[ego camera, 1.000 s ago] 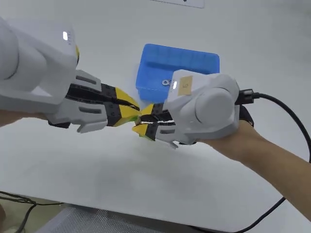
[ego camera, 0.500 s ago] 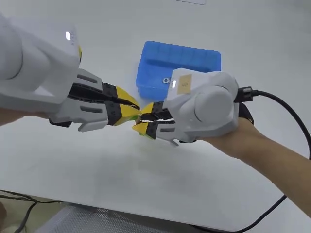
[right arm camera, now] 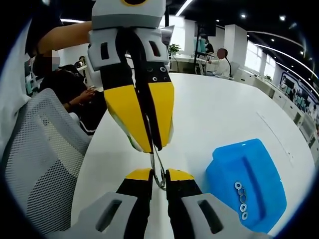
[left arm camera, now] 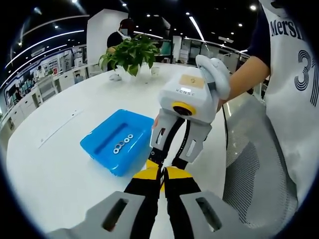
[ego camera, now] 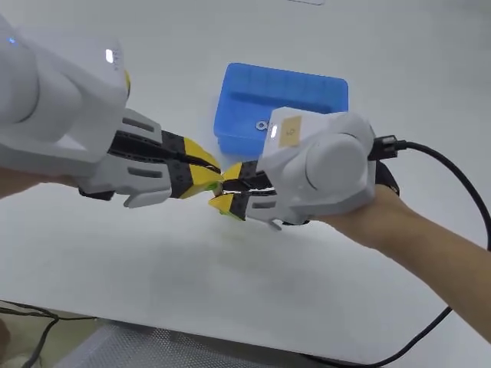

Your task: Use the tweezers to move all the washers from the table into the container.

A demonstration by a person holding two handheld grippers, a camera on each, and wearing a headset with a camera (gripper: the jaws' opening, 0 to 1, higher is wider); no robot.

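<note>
Tweezers (right arm camera: 157, 168) are bridged tip to tip between the two grippers above the desk (ego camera: 153, 276), long axis along the line joining them. Left gripper (right arm camera: 155, 145): jaws pressed together on one end. Right gripper (right arm camera: 159, 177): jaws nearly together, pinching the other end. Blue container (ego camera: 285, 93) lies just far and right of the tips; the right gripper is nearer to it. Four washers (left arm camera: 122, 144) lie in a row inside.
</note>
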